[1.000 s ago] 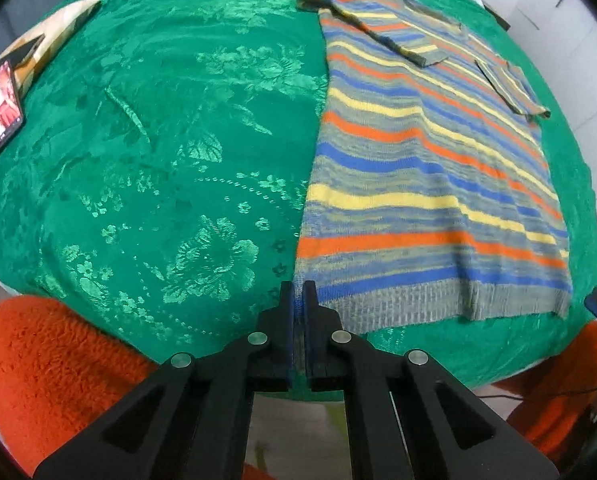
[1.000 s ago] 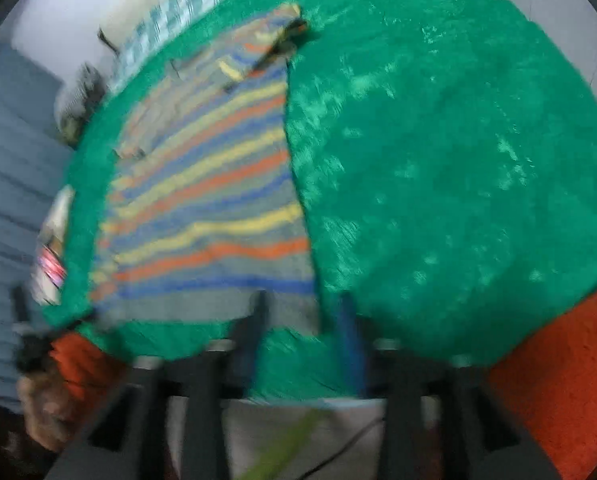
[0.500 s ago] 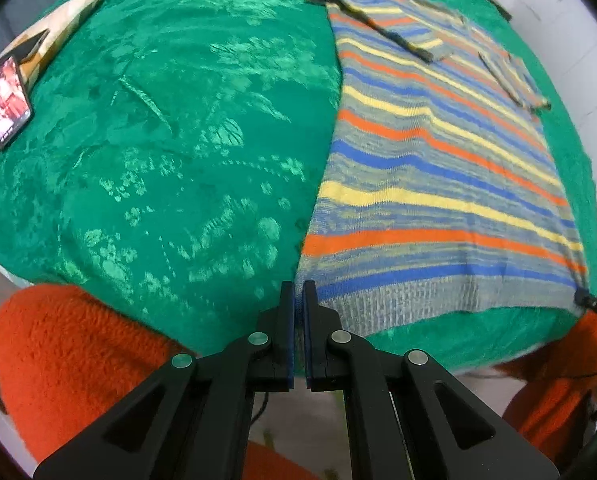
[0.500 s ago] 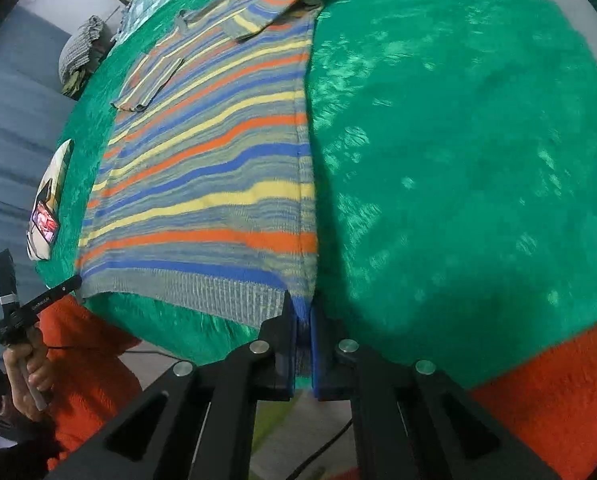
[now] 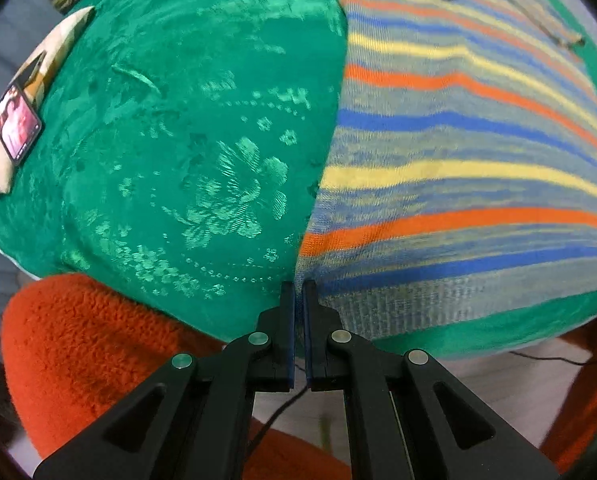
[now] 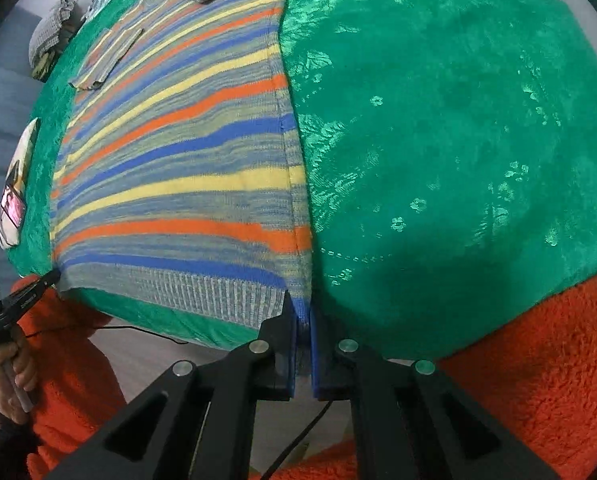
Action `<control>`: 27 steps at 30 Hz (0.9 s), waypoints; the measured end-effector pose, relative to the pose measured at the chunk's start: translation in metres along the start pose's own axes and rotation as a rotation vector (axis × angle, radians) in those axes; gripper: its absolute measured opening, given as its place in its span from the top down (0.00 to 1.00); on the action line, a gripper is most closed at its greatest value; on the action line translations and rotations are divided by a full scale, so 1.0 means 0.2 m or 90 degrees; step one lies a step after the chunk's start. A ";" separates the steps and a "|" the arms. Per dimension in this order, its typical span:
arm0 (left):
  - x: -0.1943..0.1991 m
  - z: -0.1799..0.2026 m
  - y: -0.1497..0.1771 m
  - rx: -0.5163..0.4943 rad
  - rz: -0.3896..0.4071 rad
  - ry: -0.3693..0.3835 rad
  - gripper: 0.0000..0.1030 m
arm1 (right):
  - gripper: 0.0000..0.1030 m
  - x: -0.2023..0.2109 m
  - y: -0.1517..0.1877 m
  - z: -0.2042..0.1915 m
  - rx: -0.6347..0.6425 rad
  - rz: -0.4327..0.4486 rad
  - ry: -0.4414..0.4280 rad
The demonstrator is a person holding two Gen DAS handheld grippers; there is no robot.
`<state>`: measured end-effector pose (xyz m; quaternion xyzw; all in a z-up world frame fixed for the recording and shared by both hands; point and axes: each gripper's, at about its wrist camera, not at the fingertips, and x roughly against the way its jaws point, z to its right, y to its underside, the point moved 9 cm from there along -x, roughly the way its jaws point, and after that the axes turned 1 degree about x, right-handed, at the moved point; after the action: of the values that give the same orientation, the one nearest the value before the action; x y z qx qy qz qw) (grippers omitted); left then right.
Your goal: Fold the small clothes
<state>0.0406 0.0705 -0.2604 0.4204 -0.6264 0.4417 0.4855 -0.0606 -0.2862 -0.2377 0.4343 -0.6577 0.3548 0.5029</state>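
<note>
A striped knit sweater (image 5: 458, 168) in grey, blue, orange and yellow lies flat on a green patterned cloth (image 5: 186, 152), its ribbed hem at the near edge. My left gripper (image 5: 298, 292) is shut on the hem's left corner. My right gripper (image 6: 303, 312) is shut on the hem's right corner, where the sweater (image 6: 178, 184) fills the left half of the right wrist view. The left gripper also shows at the far left of the right wrist view (image 6: 54, 276), at the other hem corner. The sleeves lie folded over the sweater's far end.
A phone (image 5: 16, 126) with a lit screen lies on a pale cushion at the cloth's left edge. A bundle of grey clothes (image 6: 50, 36) sits at the far corner. Orange fleece sleeves (image 6: 530, 360) are close below both grippers. A cable runs on the floor beneath.
Both grippers have moved in low to the hem corners. The right gripper went from open to shut on its corner. The sweater now looks much larger in both views.
</note>
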 end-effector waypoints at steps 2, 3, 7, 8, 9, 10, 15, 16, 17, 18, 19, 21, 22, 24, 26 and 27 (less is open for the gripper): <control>-0.04 0.02 -0.01 -0.001 -0.005 -0.016 0.99 | 0.96 -0.06 0.01 0.03 -0.015 -0.010 -0.001; -0.04 0.03 -0.02 -0.001 -0.006 -0.023 0.99 | 0.96 -0.07 0.02 0.03 -0.021 -0.011 -0.001; -0.05 0.05 -0.05 0.015 -0.013 -0.037 0.95 | 0.95 -0.06 0.00 0.02 -0.006 -0.011 0.016; -0.05 0.07 -0.07 0.016 -0.013 -0.037 0.90 | 0.93 -0.05 0.00 0.00 -0.001 -0.009 0.016; -0.04 0.06 -0.07 0.018 -0.013 -0.039 0.85 | 0.82 -0.03 0.00 -0.02 0.002 -0.012 0.010; -0.02 0.06 -0.07 0.018 -0.013 -0.044 0.64 | 0.64 -0.01 0.02 -0.03 0.002 -0.022 0.012; 0.19 -0.06 -0.04 0.049 0.038 -0.042 0.26 | 0.46 0.28 0.00 0.02 0.041 -0.007 0.056; 0.24 -0.09 -0.04 0.061 0.056 -0.043 0.26 | 0.46 0.36 -0.05 0.03 0.064 0.014 0.086; 0.25 -0.12 -0.03 0.071 0.071 -0.043 0.24 | 0.46 0.46 -0.13 0.03 0.094 0.044 0.123; 0.30 -0.16 -0.04 0.084 0.090 -0.044 0.22 | 0.46 0.56 -0.24 0.01 0.135 0.084 0.160; 0.33 -0.18 -0.05 0.096 0.103 -0.046 0.19 | 0.44 0.65 -0.36 -0.04 0.183 0.127 0.189; 0.40 -0.23 -0.08 0.125 0.128 -0.049 0.19 | 0.33 0.75 -0.61 -0.21 0.281 0.206 0.212; 0.41 -0.25 -0.10 0.135 0.136 -0.045 0.19 | 0.26 0.76 -0.71 -0.32 0.324 0.238 0.201; 0.46 -0.25 -0.14 0.165 0.157 -0.025 0.19 | 0.24 0.71 -0.91 -0.54 0.411 0.288 0.158; 0.48 -0.25 -0.14 0.177 0.162 -0.016 0.19 | 0.24 0.53 -1.11 -0.73 0.478 0.295 0.120; 0.47 -0.25 -0.13 0.179 0.160 -0.015 0.19 | 0.25 0.43 -1.18 -0.79 0.487 0.287 0.122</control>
<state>0.0611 0.1026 -0.1569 0.4079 -0.6118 0.5770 0.3556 0.2035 -0.2489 -0.1088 0.4003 -0.5075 0.7116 0.2752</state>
